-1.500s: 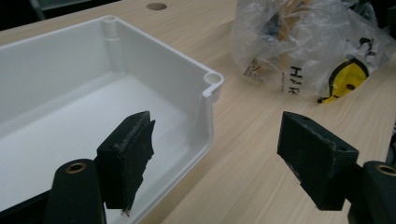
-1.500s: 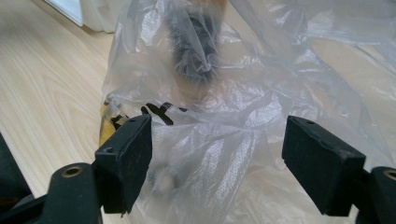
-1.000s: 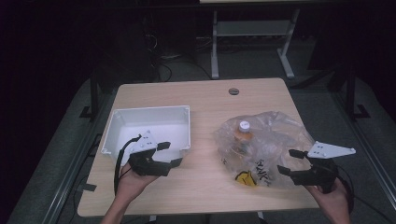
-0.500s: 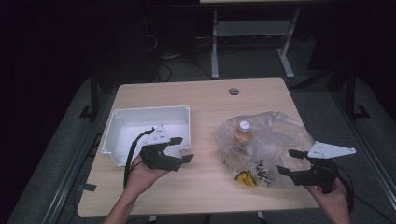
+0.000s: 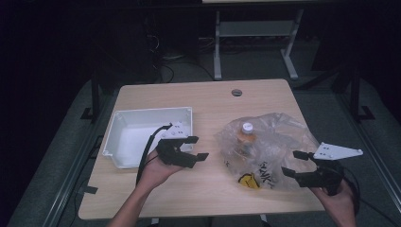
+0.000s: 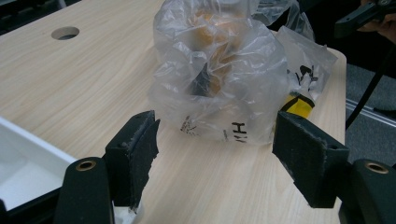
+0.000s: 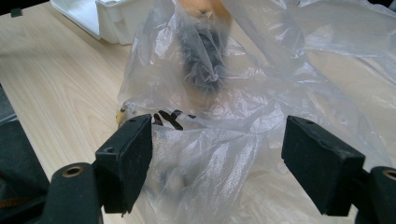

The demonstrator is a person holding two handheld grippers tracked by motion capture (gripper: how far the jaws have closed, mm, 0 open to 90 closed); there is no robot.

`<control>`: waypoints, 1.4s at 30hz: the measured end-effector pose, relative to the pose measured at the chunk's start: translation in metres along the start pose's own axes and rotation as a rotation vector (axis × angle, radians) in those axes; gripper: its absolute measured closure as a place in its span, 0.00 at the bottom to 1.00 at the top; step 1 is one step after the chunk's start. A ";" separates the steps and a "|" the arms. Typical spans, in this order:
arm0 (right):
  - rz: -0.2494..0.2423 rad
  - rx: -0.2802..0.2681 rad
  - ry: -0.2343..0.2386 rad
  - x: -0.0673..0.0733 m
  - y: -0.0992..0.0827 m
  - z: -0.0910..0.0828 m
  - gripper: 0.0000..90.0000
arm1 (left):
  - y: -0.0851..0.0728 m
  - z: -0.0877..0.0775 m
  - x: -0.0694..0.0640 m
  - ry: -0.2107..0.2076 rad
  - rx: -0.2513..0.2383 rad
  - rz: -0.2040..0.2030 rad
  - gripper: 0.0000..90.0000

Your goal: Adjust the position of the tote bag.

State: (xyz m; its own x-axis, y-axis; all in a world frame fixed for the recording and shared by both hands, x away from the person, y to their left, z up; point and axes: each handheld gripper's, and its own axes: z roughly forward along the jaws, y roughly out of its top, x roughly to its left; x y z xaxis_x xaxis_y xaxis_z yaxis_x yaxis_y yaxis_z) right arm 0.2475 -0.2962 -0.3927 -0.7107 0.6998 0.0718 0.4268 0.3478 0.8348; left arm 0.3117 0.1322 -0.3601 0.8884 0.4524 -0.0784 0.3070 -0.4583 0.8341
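Observation:
A crumpled clear plastic bag (image 5: pixel 269 142) lies on the right half of the wooden table (image 5: pixel 208 104). Inside it stands a bottle (image 5: pixel 247 137) with a white cap and orange contents. My left gripper (image 5: pixel 201 147) hovers just left of the bag, by the white tray's (image 5: pixel 127 137) front right corner. Its jaws have just been closing a little, but it is open with nothing between them. In the left gripper view the bag (image 6: pixel 224 79) lies ahead of the left gripper (image 6: pixel 215 135). My right gripper (image 5: pixel 289 162) is open at the bag's right edge, and its pads flank the bag (image 7: pixel 261 84).
The white tray is empty and sits at the table's left; its wall (image 7: pixel 107 18) shows beyond the bag in the right gripper view. A round cable hole (image 5: pixel 237 92) lies near the far edge. Black print and a yellow patch (image 5: pixel 248 179) mark the bag's near side.
My left gripper has moved right, from the tray's front toward the bag, and risen slightly. The right gripper and the bag have stayed put.

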 end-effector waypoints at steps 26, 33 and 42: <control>-0.003 -0.003 0.011 -0.001 0.001 -0.001 0.27 | 0.037 0.041 0.003 -0.070 0.016 0.035 0.36; -0.007 -0.004 0.011 -0.001 0.001 -0.003 0.28 | 0.052 0.061 0.004 -0.088 0.032 0.044 0.37; -0.009 -0.013 0.011 -0.002 0.001 -0.005 0.29 | 0.059 0.085 0.006 -0.100 0.054 0.039 0.40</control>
State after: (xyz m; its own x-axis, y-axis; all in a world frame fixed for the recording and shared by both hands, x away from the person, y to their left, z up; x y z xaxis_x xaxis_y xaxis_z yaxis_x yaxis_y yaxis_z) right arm 0.2464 -0.3009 -0.3892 -0.7207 0.6897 0.0707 0.4134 0.3456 0.8424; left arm 0.3645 0.0432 -0.3576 0.9287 0.3562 -0.1028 0.2872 -0.5161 0.8069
